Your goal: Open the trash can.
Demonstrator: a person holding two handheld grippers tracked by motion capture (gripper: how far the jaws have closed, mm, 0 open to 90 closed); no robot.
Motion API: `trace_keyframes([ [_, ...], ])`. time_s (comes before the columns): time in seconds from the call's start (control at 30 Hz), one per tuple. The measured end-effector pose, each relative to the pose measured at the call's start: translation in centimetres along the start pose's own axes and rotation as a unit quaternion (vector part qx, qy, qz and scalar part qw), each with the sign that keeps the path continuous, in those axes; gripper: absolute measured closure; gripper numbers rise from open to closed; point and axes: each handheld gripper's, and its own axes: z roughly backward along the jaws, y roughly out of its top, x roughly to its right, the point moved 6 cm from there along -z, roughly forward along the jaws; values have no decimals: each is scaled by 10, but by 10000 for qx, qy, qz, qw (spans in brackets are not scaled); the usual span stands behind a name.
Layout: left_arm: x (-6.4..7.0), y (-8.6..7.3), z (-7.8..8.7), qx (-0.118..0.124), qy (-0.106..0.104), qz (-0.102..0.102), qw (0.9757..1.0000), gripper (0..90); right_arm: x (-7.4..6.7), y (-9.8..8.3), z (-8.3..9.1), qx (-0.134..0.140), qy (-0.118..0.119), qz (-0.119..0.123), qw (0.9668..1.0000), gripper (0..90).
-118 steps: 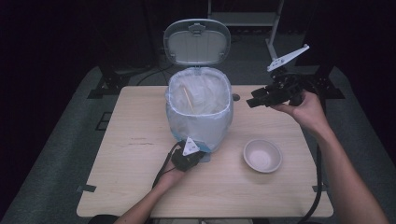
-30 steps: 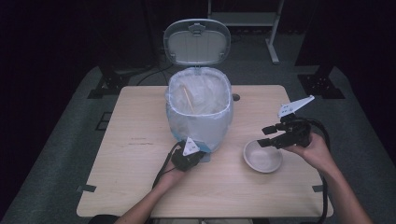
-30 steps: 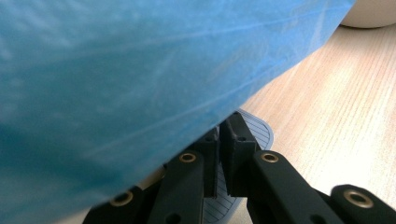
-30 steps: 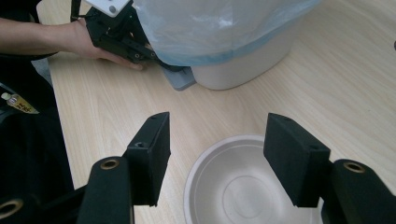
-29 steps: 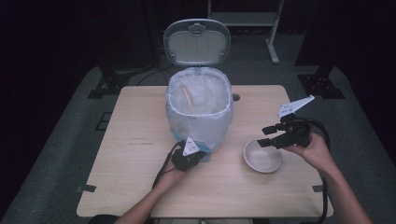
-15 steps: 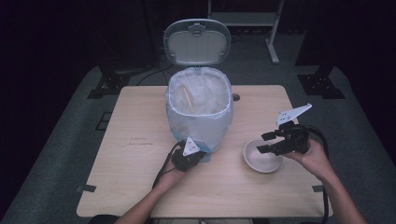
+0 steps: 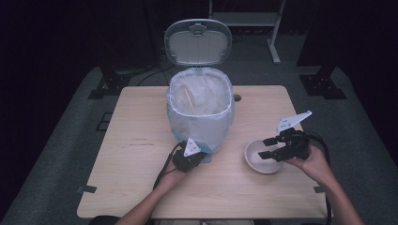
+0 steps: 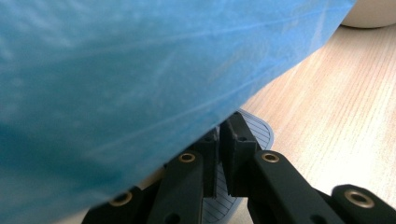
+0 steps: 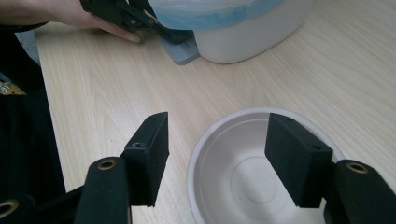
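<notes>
Light wooden table (image 7: 131, 159) carrying a lined pedal bin (image 7: 201, 110) just beyond the left gripper (image 7: 187, 158), white bowl (image 7: 259, 158) sitting under the right gripper (image 7: 271, 147)

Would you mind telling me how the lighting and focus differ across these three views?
High view: the table is lit, its surroundings nearly black. Left gripper view: the blue bag sits close and blurred, the wood at right washed out by glare. Right gripper view: evenly lit, the white bowl fairly sharp, the person's clothing at left dark.

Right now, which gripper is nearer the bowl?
Right. The right gripper hangs over the bowl, jaws open astride its rim. The left gripper sits shut on the bin pedal.
</notes>
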Motion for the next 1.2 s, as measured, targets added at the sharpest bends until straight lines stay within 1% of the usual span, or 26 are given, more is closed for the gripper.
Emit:
trace_keyframes([
  [0.5, 0, 0, 0, 19, 8, -10, 10000, 858, -5, -17, -13, -124, -28, 46, 9999, 369],
  [0.63, 0, 0, 0, 21, 12, -10, 10000, 858, -9, -23, -17, -176, -70, 139, 9997, 365],
  [0.83, 0, 0, 0, 9, 9, -12, 10000, 858, -11, -30, -22, -231, -87, 168, 9996, 359],
  [0.97, 0, 0, 0, 8, 8, -12, 10000, 858, -13, -37, -28, -348, -88, 186, 9992, 353],
  [1.03, 0, 0, 0, 13, 13, -10, 10000, 858, -13, -39, -29, -373, -100, 204, 9990, 353],
  [1.2, 0, 0, 0, 11, 11, -8, 10000, 858, -16, -44, -36, -455, -47, 226, 9987, 354],
])
